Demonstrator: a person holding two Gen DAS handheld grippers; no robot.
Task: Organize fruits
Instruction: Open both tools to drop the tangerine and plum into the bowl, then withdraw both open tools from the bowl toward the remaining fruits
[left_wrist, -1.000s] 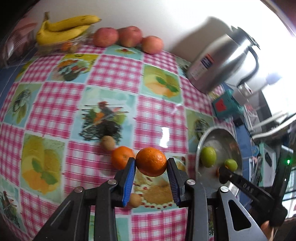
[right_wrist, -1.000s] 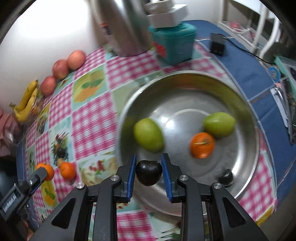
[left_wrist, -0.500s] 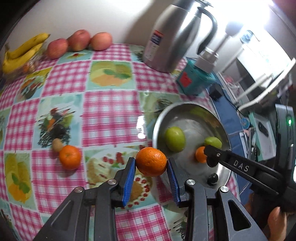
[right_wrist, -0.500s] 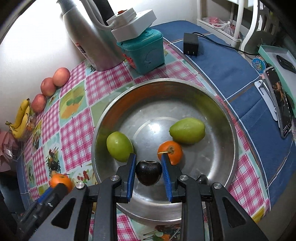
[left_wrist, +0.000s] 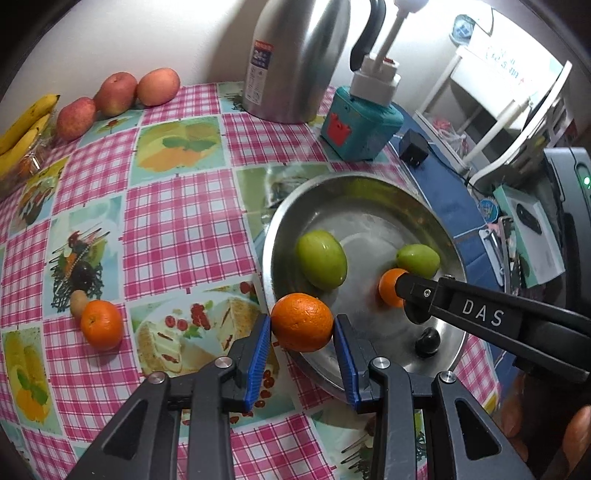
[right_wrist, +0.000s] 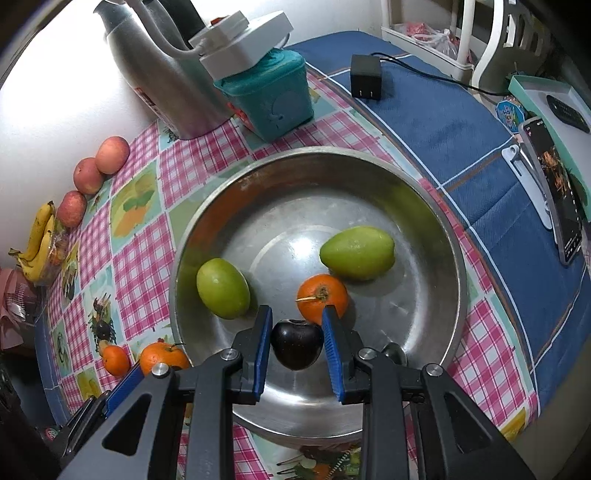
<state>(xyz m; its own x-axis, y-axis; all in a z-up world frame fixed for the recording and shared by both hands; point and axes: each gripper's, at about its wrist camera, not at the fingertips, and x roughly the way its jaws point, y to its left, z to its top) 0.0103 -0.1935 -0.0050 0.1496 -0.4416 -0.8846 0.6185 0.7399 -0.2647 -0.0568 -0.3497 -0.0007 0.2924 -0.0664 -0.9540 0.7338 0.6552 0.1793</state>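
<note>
My left gripper (left_wrist: 302, 326) is shut on a large orange (left_wrist: 302, 322), held over the near left rim of the steel bowl (left_wrist: 369, 182). My right gripper (right_wrist: 297, 334) is shut on a dark plum (right_wrist: 297, 343) above the bowl's (right_wrist: 207, 206) near side. Inside the bowl lie two green fruits (right_wrist: 222, 288) (right_wrist: 356, 253), a small orange (right_wrist: 322, 297) and a small dark fruit (left_wrist: 427, 341). A mandarin (left_wrist: 101, 324) and a small brown fruit (left_wrist: 78, 302) rest on the checked cloth left of the bowl.
A steel thermos (left_wrist: 295, 55) and a teal box (left_wrist: 360, 125) stand behind the bowl. Three apples (left_wrist: 118, 92) and bananas (left_wrist: 22, 125) line the far left wall. A black charger (right_wrist: 365, 79) and a phone on a stand (right_wrist: 561, 192) lie on the blue cloth at right.
My left gripper has carried the orange to the right, from above the checked cloth to the bowl's rim. The right gripper shifted slightly over the bowl, plum still held.
</note>
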